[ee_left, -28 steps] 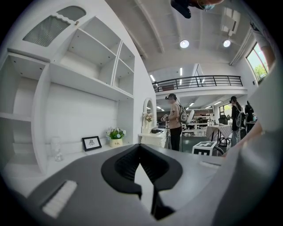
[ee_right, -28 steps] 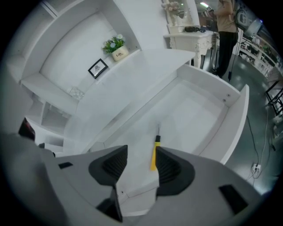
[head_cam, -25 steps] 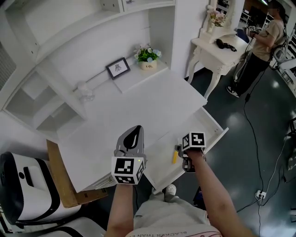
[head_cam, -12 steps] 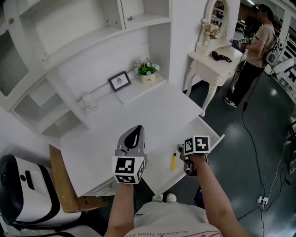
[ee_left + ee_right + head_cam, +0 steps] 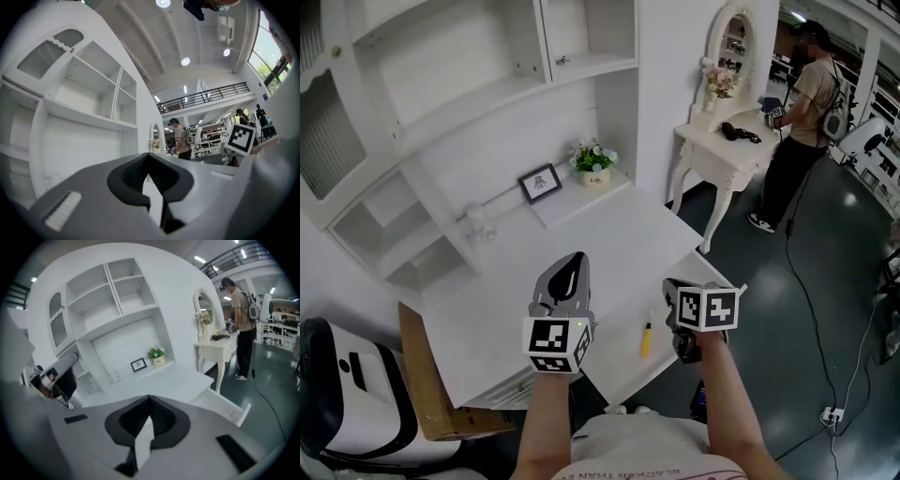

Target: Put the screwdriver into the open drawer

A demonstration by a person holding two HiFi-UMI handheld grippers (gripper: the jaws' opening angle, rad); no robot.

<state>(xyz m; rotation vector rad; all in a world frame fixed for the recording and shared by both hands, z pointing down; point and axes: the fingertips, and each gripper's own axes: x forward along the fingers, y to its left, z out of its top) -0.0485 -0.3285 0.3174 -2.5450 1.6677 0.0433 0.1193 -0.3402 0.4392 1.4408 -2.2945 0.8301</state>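
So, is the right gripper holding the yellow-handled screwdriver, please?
No, the yellow-handled screwdriver lies in the open white drawer, apart from the right gripper.

There are one screwdriver [image 5: 646, 336], one open drawer [image 5: 614, 349], one framed picture [image 5: 540, 183], two flower arrangements [image 5: 594, 159] [image 5: 719, 82] and one bystander [image 5: 797, 103].

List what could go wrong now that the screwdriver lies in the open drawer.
1. The drawer juts out from the desk toward the person, so a leg or arm could bump it.
2. The screwdriver lies loose on the drawer's floor. It may roll or slide if the drawer is pushed in hard.
3. The right gripper, shut and empty, hangs close by the drawer's front edge. A careless swing might knock it.
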